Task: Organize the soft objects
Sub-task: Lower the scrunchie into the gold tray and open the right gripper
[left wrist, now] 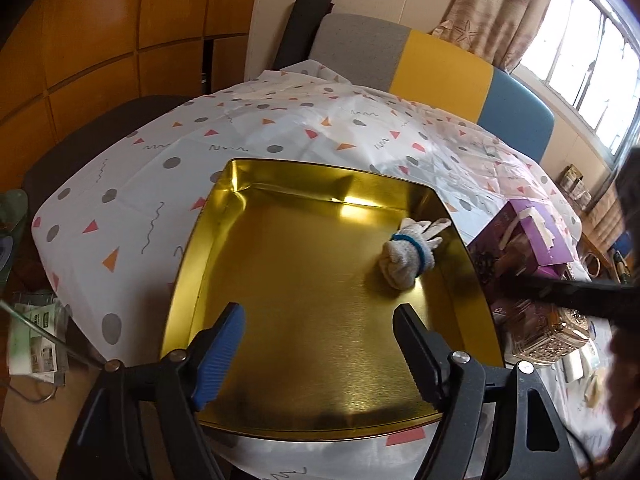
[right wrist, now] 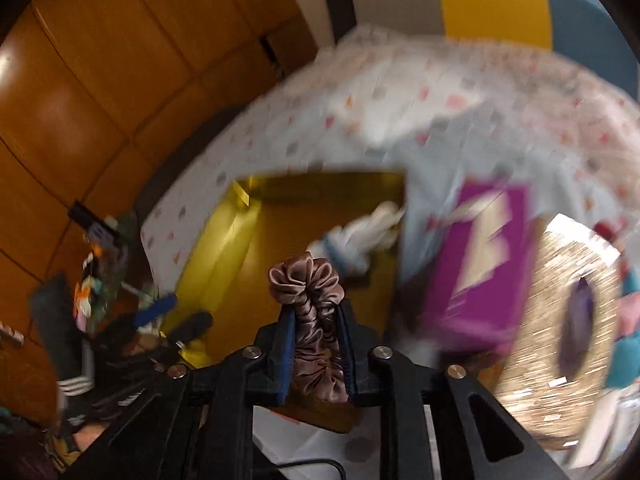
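Right tongs (right wrist: pixel 316 312) pinch a brown scrunchie (right wrist: pixel 306 280); left tongs (left wrist: pixel 320 320) (spread, empty) hover over gold tray (left wrist: pixel 208 240).

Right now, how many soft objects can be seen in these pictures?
2. A rolled white glove lies in the gold tray, near its right wall. A brown scrunchie is in the right gripper. Others may be hidden.

A lived-in home, most likely a dining or living room: a table (left wrist: pixel 248 168) under a white patterned plastic cloth, an upholstered bench back (left wrist: pixel 436 68) in grey, yellow and blue along its far edge, glossy wooden cabinet doors (left wrist: pixel 100 40) lining the wall. A beige curtain (left wrist: pixel 500 8) hangs beside a barred window (left wrist: pixel 592 60). A purple tissue box (left wrist: pixel 528 240) sits near the table's right edge.
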Demonstrator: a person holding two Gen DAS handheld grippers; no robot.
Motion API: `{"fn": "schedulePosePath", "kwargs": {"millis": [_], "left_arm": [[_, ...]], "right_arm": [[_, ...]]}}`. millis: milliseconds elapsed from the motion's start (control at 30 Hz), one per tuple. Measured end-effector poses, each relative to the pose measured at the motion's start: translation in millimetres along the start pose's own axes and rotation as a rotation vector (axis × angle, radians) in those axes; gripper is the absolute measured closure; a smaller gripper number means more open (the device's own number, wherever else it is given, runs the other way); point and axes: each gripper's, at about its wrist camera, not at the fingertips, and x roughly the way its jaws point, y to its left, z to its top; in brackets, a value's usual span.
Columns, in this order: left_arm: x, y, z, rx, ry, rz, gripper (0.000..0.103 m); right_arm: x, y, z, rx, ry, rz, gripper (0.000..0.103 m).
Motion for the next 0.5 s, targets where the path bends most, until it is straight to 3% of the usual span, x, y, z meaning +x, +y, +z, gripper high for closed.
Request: {"fn": "schedulePosePath", "kwargs": {"millis": [200,500], "left_arm": [[1.4,4.1,-2.3,-0.007,0.003,0.002,0.026],[-3.1,-5.3,-4.8,0.02,-0.012,0.006,0.026]], "right_arm": [[39.0,1.5,-12.3,-0.019,0.041,-0.09,0.064],[19.5,5.2,-30.9,-0.056,-0.055,-0.153,0.062]]}}
